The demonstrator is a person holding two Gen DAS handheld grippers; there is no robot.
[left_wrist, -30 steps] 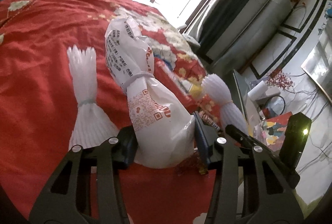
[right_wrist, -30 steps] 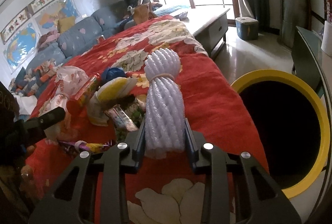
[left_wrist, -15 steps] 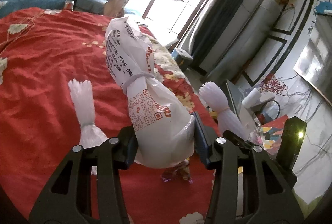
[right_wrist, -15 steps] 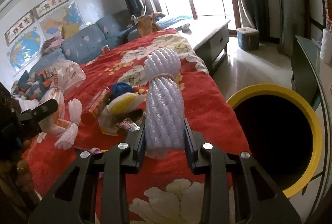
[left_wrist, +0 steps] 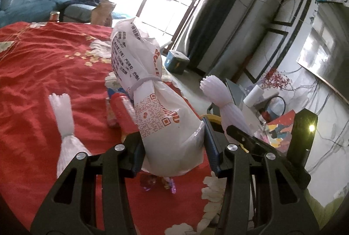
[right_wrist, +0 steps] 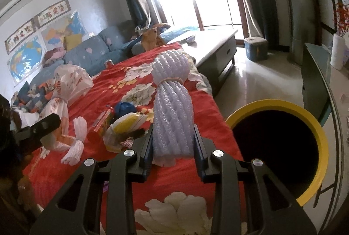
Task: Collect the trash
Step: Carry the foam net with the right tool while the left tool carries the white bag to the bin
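Tied plastic bag (left_wrist: 161,117): light, crushable, slippery; left hand-held gripper (left_wrist: 173,147) clenched on belly. Foam-net bundle (right_wrist: 172,117): feather-light, springy; right hand-held gripper (right_wrist: 172,145) clamps base

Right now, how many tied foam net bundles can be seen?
2: one foam net bundle held in the right gripper; one lying on the red cloth. More may be hidden.

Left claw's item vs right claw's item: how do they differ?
The tied plastic bag in the left claw is smooth white film with red print and a QR-style code; the foam net bundle in the right claw is ribbed, pale lilac and unprinted. The bag bulges wider between its pads; the bundle is narrower and more column-like. Both are cinched by a band partway up, flare above it, and are held clear of the red cloth.
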